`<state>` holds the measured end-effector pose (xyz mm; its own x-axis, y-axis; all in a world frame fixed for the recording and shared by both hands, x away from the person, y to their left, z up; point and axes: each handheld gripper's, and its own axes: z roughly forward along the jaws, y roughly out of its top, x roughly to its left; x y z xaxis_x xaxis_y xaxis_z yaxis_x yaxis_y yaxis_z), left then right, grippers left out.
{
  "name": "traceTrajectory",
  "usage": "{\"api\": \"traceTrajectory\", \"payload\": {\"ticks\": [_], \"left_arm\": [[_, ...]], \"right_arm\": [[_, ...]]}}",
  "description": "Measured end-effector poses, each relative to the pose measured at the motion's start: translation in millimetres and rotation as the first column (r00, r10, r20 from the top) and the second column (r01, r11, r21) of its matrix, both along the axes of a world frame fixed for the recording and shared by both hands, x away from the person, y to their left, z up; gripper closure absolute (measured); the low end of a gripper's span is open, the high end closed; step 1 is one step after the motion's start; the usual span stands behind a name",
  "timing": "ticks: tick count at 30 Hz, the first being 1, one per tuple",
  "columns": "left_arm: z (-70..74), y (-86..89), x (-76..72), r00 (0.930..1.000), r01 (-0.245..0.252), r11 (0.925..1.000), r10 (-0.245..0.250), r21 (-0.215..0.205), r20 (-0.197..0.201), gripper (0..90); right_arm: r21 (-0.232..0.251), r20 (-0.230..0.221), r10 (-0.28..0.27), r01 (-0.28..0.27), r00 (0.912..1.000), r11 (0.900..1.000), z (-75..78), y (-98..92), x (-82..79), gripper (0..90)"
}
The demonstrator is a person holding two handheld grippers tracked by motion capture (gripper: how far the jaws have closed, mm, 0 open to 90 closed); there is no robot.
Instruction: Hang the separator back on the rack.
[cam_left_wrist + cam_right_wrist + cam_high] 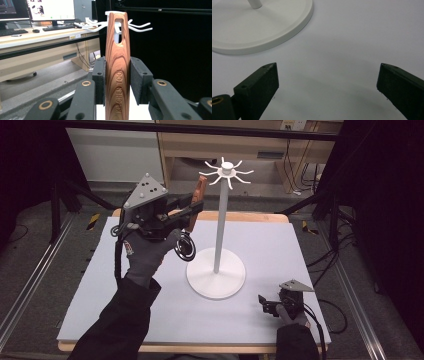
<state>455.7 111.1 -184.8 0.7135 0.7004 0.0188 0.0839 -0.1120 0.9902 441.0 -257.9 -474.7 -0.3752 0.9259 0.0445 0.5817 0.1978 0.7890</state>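
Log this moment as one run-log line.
left hand-held gripper: shut on wooden utensil | hanger stand: hooks near handle slot | right hand-held gripper: open, idle

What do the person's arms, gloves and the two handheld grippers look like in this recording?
Both forearms wear dark sleeves and both hands grey gloves; the left glove has a small red mark at the wrist. The left gripper and right gripper are black, each topped by a grey three-cornered plate with small studs. The jaws have flat black pads and brass-coloured pivot rings. A black cable trails from each.
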Motion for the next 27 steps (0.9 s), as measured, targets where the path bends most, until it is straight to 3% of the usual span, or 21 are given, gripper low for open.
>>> {"api": "traceTrajectory", "payload": {"ticks": [27], "left_arm": [[-2.7, -17.5, 8.9, 0.9998, -0.017, 0.9992, 0.017, 0.035, -0.007, 67.5]], "right_arm": [[0.006, -0.004, 0.001, -0.001, 1.0, 1.0, 0.2, 0.1, -0.2, 4.5]]}}
